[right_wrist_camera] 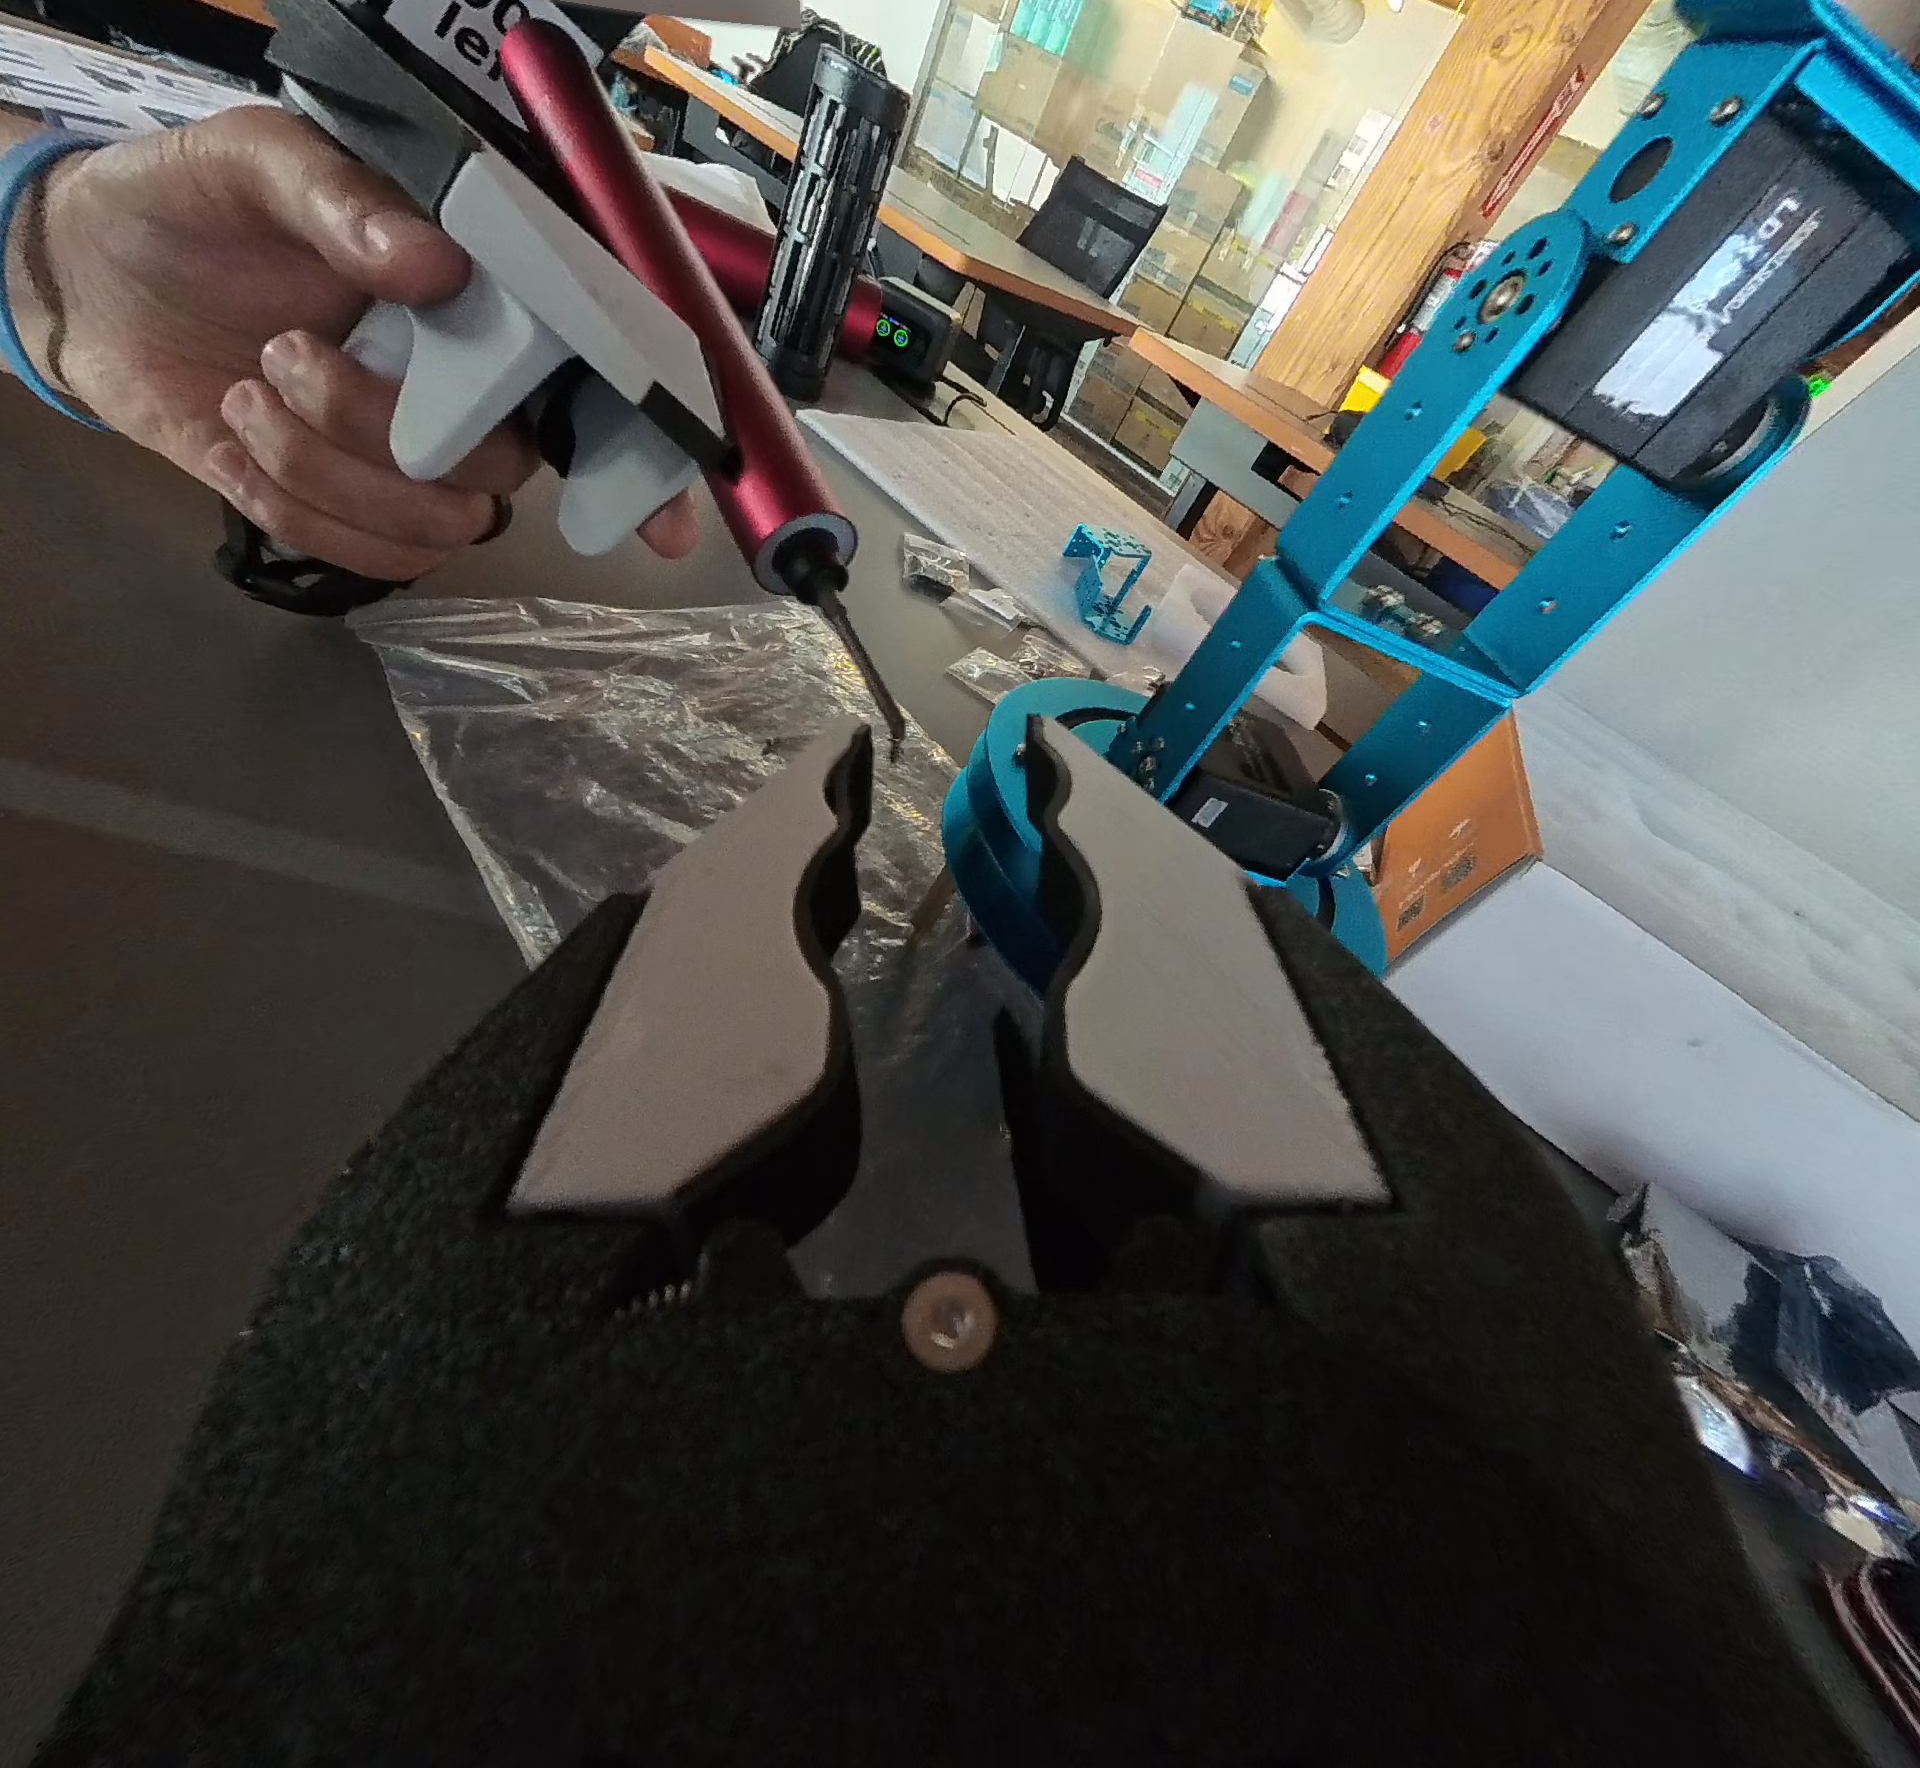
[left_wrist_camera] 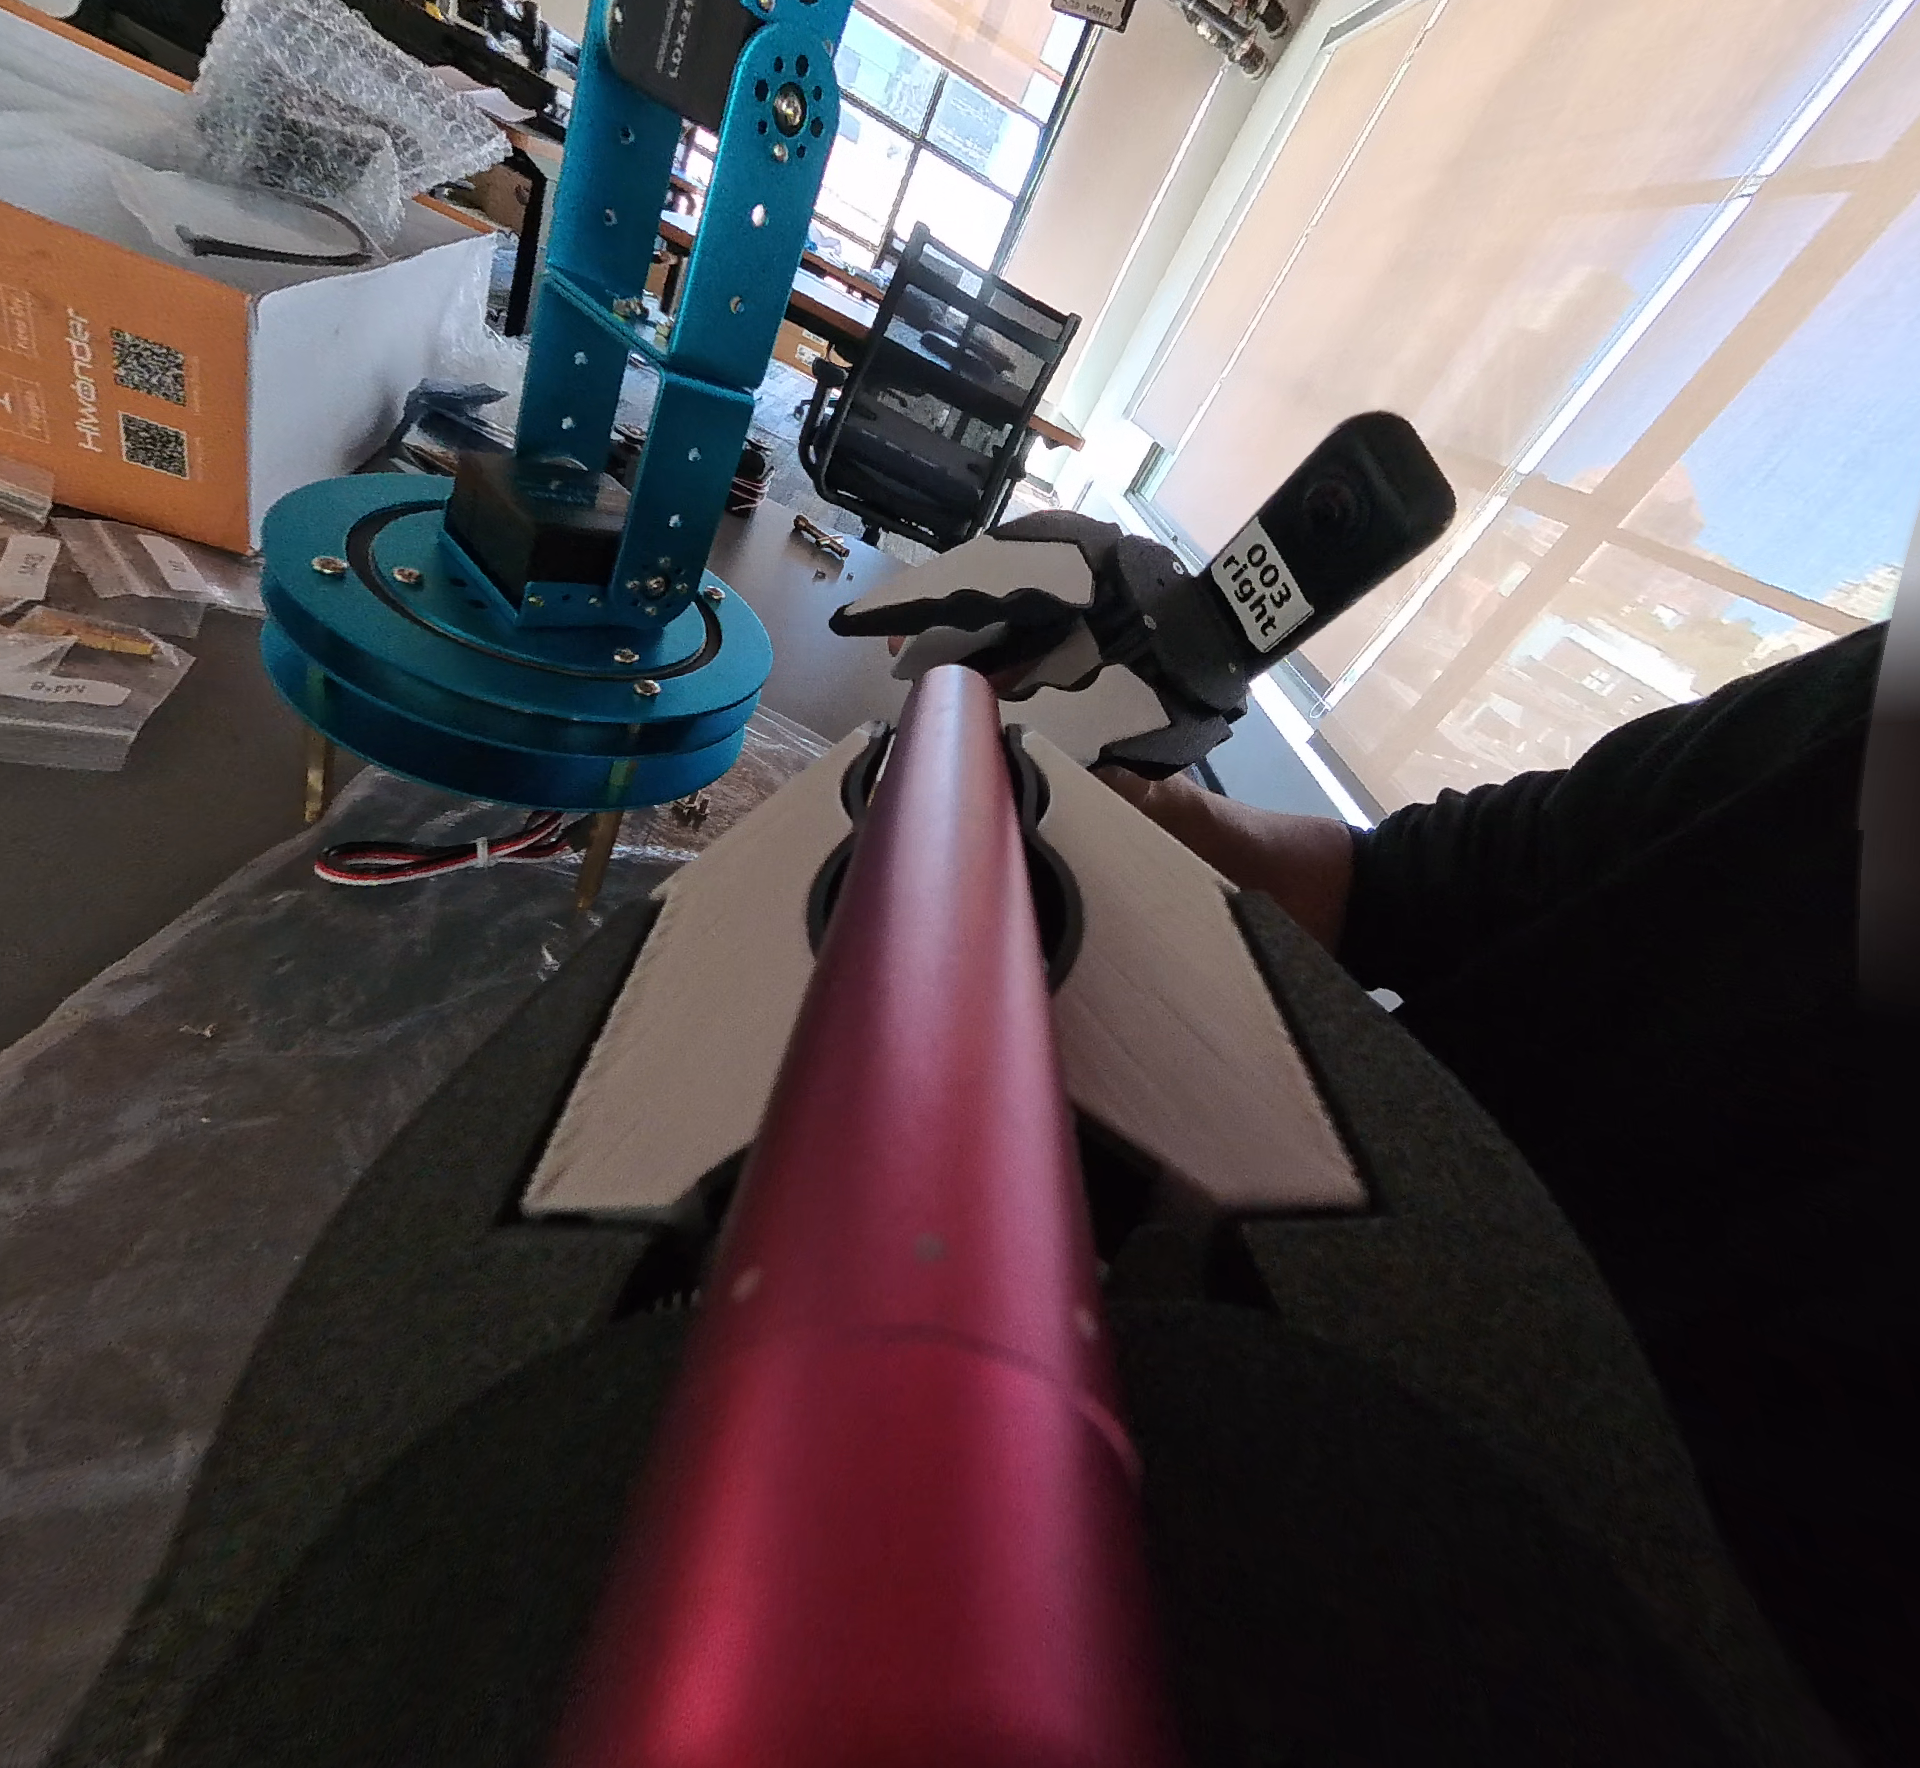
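My left gripper [left_wrist_camera: 945,742] is shut on a red electric screwdriver [left_wrist_camera: 914,1199] that runs forward between its fingers. In the right wrist view the left gripper [right_wrist_camera: 727,461] holds the screwdriver [right_wrist_camera: 675,295] tilted down, with its bit tip just above the clear plastic sheet [right_wrist_camera: 623,731]. My right gripper [right_wrist_camera: 951,742] is open and empty. Its left fingertip is next to the bit, and its right fingertip is against the round base [right_wrist_camera: 997,845] of a blue metal robot arm [right_wrist_camera: 1403,575]. In the left wrist view the arm [left_wrist_camera: 623,368] stands on brass legs, with the right gripper [left_wrist_camera: 883,643] to its right.
An orange and white box [left_wrist_camera: 156,368] with bubble wrap [left_wrist_camera: 312,108] sits behind the arm. Small bags of parts [left_wrist_camera: 62,669] and a red-white-black wire [left_wrist_camera: 436,856] lie on the dark table. A loose blue bracket [right_wrist_camera: 1107,575] and a black cylinder [right_wrist_camera: 831,222] stand farther back. One gripper's finger ends stand about 6 cm off the other's.
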Available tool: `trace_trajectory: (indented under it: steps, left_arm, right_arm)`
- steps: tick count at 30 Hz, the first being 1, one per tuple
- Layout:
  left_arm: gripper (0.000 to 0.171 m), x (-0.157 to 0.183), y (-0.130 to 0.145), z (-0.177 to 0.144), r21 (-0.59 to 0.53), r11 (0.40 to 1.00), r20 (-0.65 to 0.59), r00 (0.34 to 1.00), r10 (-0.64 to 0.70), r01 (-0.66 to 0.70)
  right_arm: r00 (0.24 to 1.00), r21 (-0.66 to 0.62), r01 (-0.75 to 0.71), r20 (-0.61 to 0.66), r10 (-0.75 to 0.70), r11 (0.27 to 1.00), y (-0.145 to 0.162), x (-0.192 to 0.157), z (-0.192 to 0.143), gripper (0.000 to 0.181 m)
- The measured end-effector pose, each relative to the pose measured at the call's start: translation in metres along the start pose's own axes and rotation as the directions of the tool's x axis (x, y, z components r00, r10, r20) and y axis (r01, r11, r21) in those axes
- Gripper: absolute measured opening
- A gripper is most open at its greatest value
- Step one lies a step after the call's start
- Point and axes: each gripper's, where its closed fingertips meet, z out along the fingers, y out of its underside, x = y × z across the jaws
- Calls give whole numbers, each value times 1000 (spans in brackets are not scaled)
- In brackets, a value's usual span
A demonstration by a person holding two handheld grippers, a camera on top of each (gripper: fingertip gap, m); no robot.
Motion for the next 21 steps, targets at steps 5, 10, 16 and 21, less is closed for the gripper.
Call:
trace_trajectory:
  steps: [5,10,16,21]
  left_arm:
    - [21,0,2,1,-11,1000,1,1000,11,-11]
    - [21,0,2,1,-17,1000,1,1000,16,-16]
    - [21,0,3,0,-23,999,9,999,33,-32]
    - [21,0,2,0,-26,998,15,998,55,-54]
  right_arm:
    - [1000,1,0,-8,0,1000,1,3,-1,27]
    - [1000,1,3,-12,-3,1000,2,4,-3,27]
    - [1000,-1,15,-3,-15,1000,2,2,-3,26]
    - [999,14,21,35,-21,1000,1,-4,-5,21]
